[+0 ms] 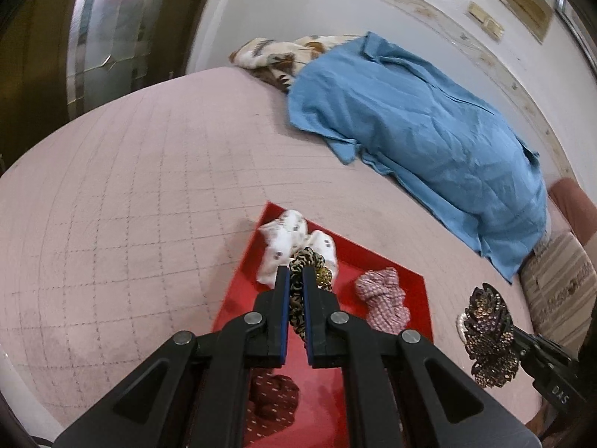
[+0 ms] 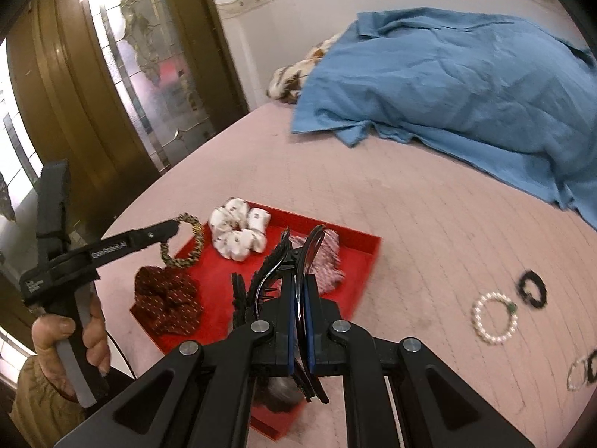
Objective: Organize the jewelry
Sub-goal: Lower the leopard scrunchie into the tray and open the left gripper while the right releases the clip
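Right claw (image 2: 301, 291) grips hair clip (image 2: 268, 276) above red tray (image 2: 358, 242).

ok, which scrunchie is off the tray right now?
The leopard-print scrunchie, pinched in the left gripper above the red tray. White, pink checked and maroon ones lie in it.

Leopard scrunchie (image 1: 298, 291) hangs pinched above red tray (image 1: 238, 291) holding white (image 1: 287, 239), pink (image 1: 380, 298), maroon (image 2: 168, 300) scrunchies; jewelled claw clip (image 1: 488, 339) held beside
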`<state>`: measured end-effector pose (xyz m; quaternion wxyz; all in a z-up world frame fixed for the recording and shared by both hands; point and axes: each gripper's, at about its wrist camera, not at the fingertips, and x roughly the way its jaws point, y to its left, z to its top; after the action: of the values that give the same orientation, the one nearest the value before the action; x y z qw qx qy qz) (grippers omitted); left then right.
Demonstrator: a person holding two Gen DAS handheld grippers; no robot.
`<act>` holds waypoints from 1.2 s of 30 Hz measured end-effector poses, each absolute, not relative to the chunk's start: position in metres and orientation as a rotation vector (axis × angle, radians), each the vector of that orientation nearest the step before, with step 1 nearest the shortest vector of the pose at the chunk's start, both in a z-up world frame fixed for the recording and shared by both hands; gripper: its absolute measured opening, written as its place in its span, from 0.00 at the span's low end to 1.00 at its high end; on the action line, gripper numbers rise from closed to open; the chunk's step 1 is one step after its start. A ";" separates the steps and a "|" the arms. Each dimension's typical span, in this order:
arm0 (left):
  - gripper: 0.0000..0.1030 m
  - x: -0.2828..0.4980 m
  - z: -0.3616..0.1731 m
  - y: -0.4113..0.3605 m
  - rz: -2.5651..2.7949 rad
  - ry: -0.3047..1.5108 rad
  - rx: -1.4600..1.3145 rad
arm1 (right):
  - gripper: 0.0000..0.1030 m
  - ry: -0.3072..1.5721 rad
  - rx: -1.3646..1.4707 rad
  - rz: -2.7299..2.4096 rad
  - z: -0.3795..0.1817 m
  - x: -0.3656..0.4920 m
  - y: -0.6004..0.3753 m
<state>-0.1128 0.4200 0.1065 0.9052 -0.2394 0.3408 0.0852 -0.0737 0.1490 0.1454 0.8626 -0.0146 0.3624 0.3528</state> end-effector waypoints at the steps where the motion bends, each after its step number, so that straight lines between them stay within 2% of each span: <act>1: 0.06 -0.112 0.105 0.422 0.183 0.707 -0.495 | 0.05 0.758 -0.036 0.746 0.146 -0.074 0.153; 9: 0.06 -0.095 0.087 0.423 0.211 0.780 -0.475 | 0.06 0.805 -0.044 0.805 0.139 -0.060 0.196; 20: 0.06 -0.086 0.065 0.431 0.259 0.860 -0.460 | 0.06 0.979 -0.077 0.852 0.088 -0.048 0.256; 31: 0.06 -0.085 0.066 0.434 0.233 0.841 -0.499 | 0.06 1.029 -0.112 0.858 0.074 -0.050 0.270; 36: 0.11 -0.089 0.070 0.432 0.215 0.816 -0.507 | 0.07 1.018 -0.128 0.858 0.074 -0.056 0.270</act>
<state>-0.0893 0.4323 0.0697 0.8814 -0.2432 0.3916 0.1030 -0.0564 0.2704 0.0737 0.7846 -0.0595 0.4717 0.3979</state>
